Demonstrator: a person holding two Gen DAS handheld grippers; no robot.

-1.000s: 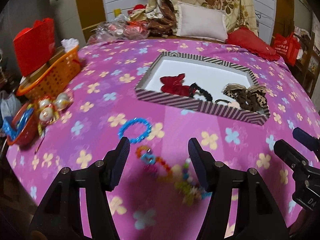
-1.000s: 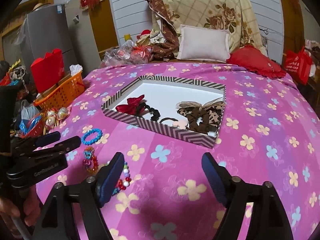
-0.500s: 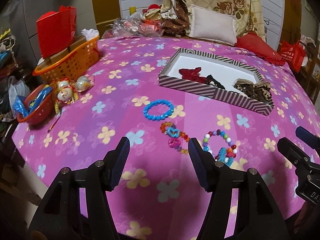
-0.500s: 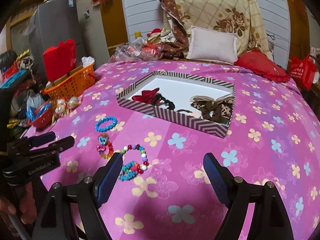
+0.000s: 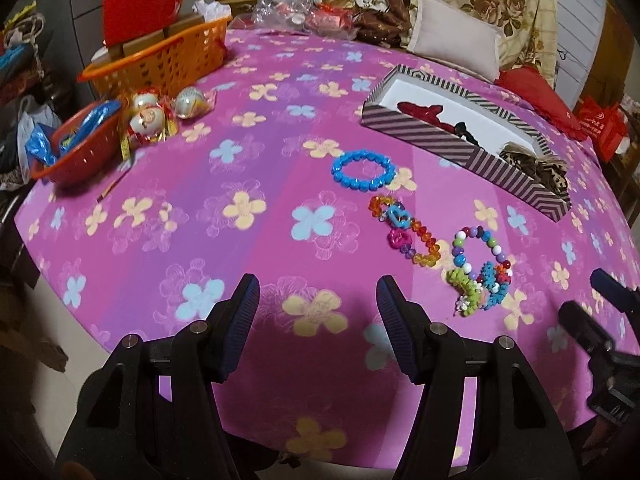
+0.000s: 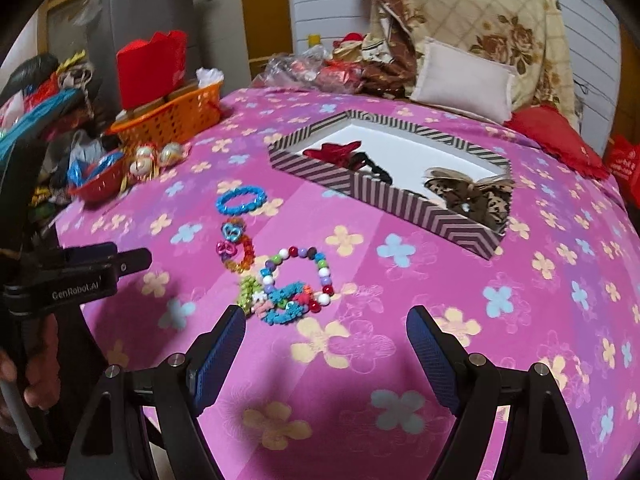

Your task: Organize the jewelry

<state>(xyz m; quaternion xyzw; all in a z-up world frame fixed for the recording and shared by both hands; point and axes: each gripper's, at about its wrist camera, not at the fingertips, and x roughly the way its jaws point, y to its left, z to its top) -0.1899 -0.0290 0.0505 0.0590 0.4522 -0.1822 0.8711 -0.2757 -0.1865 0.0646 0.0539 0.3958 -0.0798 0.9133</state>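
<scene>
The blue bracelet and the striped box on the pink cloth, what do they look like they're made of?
The blue bracelet looks like glossy plastic beads: each bead is one even colour and catches small highlights. The striped box looks like matte printed cardboard, though the pictures leave that open: thin flat walls, sharp folded corners, a plain white inside and no shine.

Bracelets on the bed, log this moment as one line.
left gripper: open, empty | right gripper: open, empty | bracelets: on bedspread | striped box: beyond

At the left edge of the right wrist view, the left gripper [image 6: 120, 258] bears white lettering "GenRobot.AI" on its black body.
</scene>
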